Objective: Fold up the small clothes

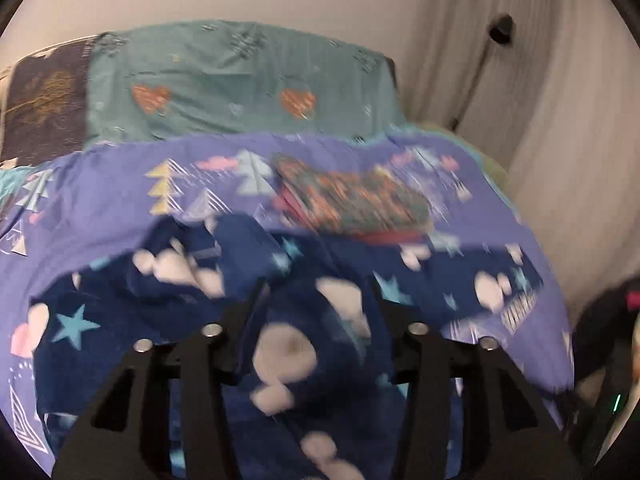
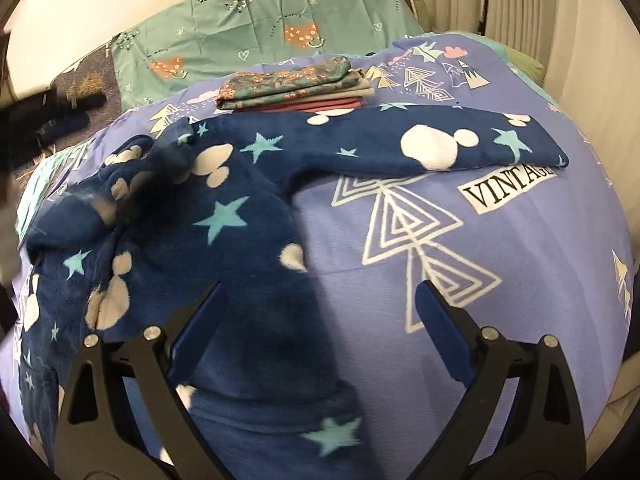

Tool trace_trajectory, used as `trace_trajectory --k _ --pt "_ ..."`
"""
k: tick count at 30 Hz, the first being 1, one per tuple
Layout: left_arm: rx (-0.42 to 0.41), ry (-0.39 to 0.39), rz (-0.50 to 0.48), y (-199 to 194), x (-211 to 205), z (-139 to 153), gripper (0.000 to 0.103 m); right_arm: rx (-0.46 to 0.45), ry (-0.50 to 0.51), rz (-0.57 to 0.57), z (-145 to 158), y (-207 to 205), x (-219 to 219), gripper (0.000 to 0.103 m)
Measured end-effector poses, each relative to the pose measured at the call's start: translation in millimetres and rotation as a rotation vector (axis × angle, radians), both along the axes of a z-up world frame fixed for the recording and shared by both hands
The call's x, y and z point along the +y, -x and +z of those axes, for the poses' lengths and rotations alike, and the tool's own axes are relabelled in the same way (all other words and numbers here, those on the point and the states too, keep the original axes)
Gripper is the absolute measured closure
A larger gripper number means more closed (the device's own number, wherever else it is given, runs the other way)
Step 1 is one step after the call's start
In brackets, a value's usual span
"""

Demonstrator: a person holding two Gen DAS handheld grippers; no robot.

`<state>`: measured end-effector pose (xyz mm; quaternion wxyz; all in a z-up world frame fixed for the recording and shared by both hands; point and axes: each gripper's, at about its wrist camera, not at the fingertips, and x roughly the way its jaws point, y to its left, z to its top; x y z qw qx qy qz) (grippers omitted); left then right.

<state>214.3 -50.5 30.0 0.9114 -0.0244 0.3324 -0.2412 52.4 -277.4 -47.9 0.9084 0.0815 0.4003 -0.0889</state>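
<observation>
Navy fleece garment [image 2: 224,208] with stars and white blobs lies on the lilac bedspread [image 2: 500,248] of the bed. One sleeve [image 2: 440,144] is laid out flat toward the right, and the left part is bunched and rumpled. A folded stack of small clothes [image 2: 292,88] sits just behind it, near the teal pillow [image 2: 256,24].

Right gripper [image 2: 320,308]: fingers spread wide, nothing between the pads, hovering over the garment's lower hem area and bare bedspread.

Left gripper [image 1: 316,312]: fingers [image 1: 248,308] part-spread over the fleece. Fabric bulges up between them, but the frame is motion-blurred, so a pinch can't be confirmed; reads as not clamped.

Likely step: flatten and square the garment before the first fold.

How to do it well:
- Fix the bunched left side first. Pinch a single layer at the edge, not a wad.
- Pull outward, low over the bed, so the fleece slides without dragging the bedspread.
- Use the right fingers to pin the hem while the left tensions.
- Keep clear of the folded stack; the sleeve lies almost against it.
</observation>
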Motion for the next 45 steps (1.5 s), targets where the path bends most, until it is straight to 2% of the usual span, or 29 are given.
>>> trace_trajectory --k 3,5,8,11,15,17,18,19,20,22,25,26,28,30,32,34,35,36,38,40,43,44,45 --pt "-0.049 -0.091 0.040 30 28 -11 0.038 0.015 -0.018 0.098 2 -6 -2 0.034" --pt "-0.086 -0.154 0.094 48 52 -16 0.033 0.031 -0.102 0.183 5 -17 -2 0.048" --pt "-0.109 -0.287 0.212 64 95 -35 0.028 0.040 -0.216 0.281 8 -43 7 0.048" --pt "-0.049 -0.398 0.318 63 136 -59 0.028 0.057 -0.240 0.357 5 -84 27 0.036" --pt "0.043 -0.454 0.405 45 173 -85 0.028 0.112 -0.253 0.368 -13 -149 53 0.028" --pt "0.082 -0.462 0.449 35 185 -94 0.028 0.154 -0.239 0.350 -27 -178 66 0.027" --pt "0.108 -0.465 0.477 27 191 -98 0.028 0.163 -0.218 0.332 -32 -187 71 0.031" --pt "0.126 -0.458 0.491 23 195 -100 0.026 0.156 -0.165 0.313 -32 -192 80 0.066" --pt "0.146 -0.444 0.500 18 200 -101 0.026 0.135 -0.150 0.340 -27 -193 84 0.094" --pt "0.135 -0.447 0.506 22 201 -96 0.026 0.082 -0.163 0.369 -6 -185 88 0.095" --pt "0.098 -0.491 0.497 30 197 -96 0.026 -0.092 0.004 0.329 40 -163 80 0.095" --pt "0.095 -0.493 0.486 32 195 -96 0.026 -0.098 0.048 0.315 43 -163 77 0.094" --pt "0.079 -0.512 0.479 36 191 -97 0.026 -0.036 0.070 0.296 32 -171 67 0.090" --pt "0.067 -0.534 0.483 39 189 -97 0.026 0.093 0.061 0.273 2 -182 54 0.080" --pt "0.067 -0.524 0.486 42 191 -95 0.026 0.131 0.018 0.227 -17 -181 36 0.078" --pt "0.067 -0.503 0.491 50 195 -86 0.030 0.089 -0.054 0.215 -16 -173 25 0.078" --pt "0.064 -0.492 0.491 52 195 -82 0.038 0.061 -0.089 0.220 -8 -166 20 0.077" --pt "0.058 -0.461 0.489 57 196 -74 0.047 0.036 -0.111 0.234 -1 -159 17 0.077" --pt "0.034 -0.351 0.468 65 194 -53 0.055 -0.019 -0.149 0.301 13 -148 22 0.077" --pt "0.000 -0.266 0.436 66 186 -38 0.057 -0.039 -0.163 0.372 18 -142 32 0.077" --pt "-0.017 -0.207 0.348 53 158 -34 0.057 0.040 -0.146 0.414 -2 -145 57 0.076" --pt "0.011 -0.182 0.311 40 145 -42 0.057 0.106 -0.129 0.400 -21 -149 62 0.075" --pt "0.057 -0.152 0.276 28 137 -54 0.056 0.112 -0.122 0.390 -32 -149 64 0.075"
